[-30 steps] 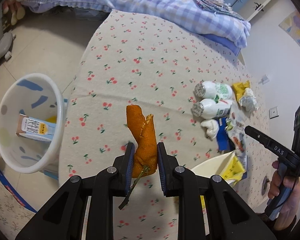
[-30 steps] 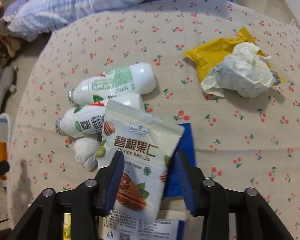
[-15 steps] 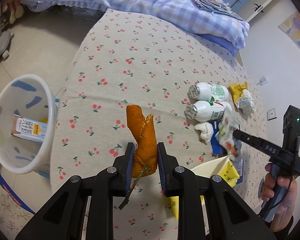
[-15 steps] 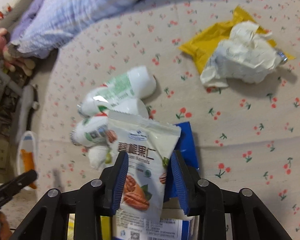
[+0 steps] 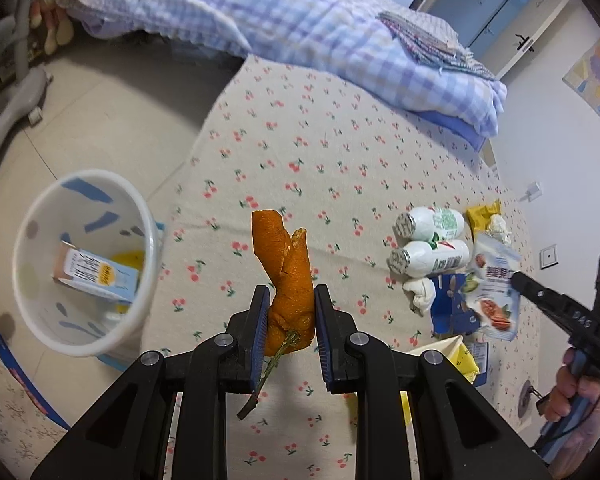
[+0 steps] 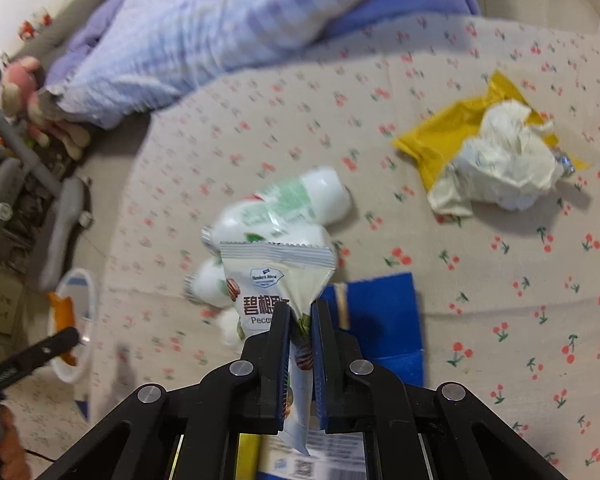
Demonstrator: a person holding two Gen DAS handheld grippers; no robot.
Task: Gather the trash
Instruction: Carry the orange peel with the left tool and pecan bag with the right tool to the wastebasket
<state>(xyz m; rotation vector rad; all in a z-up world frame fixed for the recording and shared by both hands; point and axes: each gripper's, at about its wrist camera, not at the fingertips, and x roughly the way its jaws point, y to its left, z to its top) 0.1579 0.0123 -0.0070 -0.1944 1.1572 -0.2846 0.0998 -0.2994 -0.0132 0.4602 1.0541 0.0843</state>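
My left gripper (image 5: 288, 300) is shut on an orange peel (image 5: 286, 268) with a stem, held above the cherry-print bed. The white waste bin (image 5: 84, 344) stands on the floor to its left, with a blue carton (image 5: 96, 276) inside. My right gripper (image 6: 300, 312) is shut on a white pecan snack packet (image 6: 272, 280), lifted off the bed; it also shows in the left wrist view (image 5: 494, 288). Below it lie two white bottles (image 6: 312, 196), a blue wrapper (image 6: 380, 312), a crumpled white tissue (image 6: 508, 164) and a yellow wrapper (image 6: 448, 128).
A checked purple quilt (image 5: 284, 20) is bunched at the bed's head. A small white wad (image 5: 420, 296) lies by the bottles. A white bowl with yellow scraps (image 5: 456, 352) sits near the bed's front edge. A grey wheeled stand (image 5: 12, 100) is on the floor.
My right gripper closed on the pecan packet and lifted it off the bed. My left gripper, still holding the peel, drew back and the bin came closer.
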